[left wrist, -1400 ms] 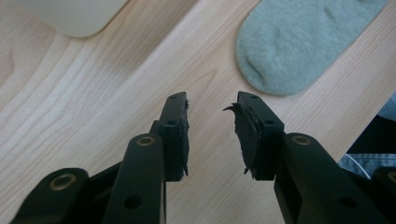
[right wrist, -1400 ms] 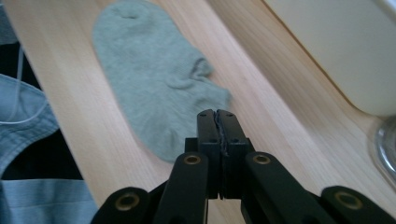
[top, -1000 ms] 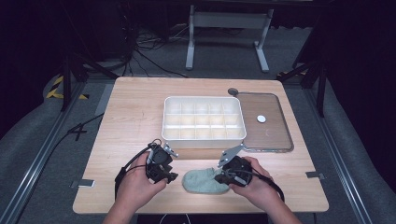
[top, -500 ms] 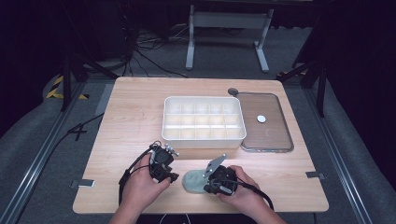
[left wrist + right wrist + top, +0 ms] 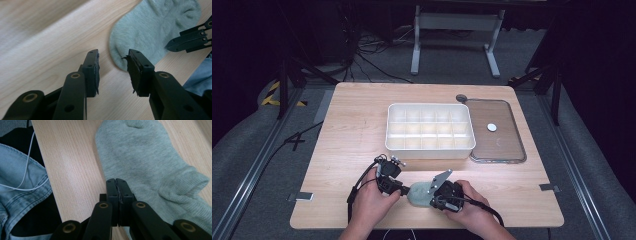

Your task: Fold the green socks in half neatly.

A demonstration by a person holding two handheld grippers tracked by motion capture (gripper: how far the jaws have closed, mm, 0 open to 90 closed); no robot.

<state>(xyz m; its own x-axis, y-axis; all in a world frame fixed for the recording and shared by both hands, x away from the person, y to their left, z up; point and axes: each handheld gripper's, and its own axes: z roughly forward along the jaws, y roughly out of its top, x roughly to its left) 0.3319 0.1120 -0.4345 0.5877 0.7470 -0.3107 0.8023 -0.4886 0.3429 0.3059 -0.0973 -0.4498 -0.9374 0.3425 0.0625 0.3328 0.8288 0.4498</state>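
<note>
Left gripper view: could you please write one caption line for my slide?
Open left claw poised at the toe edge of a pale grey-green knitted sock lying on the light wooden table.

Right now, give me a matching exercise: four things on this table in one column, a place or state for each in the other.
1. grey sock
2. left gripper
3. right gripper
4. white divided box

a. jaws apart at the sock's rounded end
b. empty, mid-table
c. jaws closed at the sock's edge
d. flat on the table's near edge

Pairs: 1-d, 2-a, 3-c, 4-b
</note>
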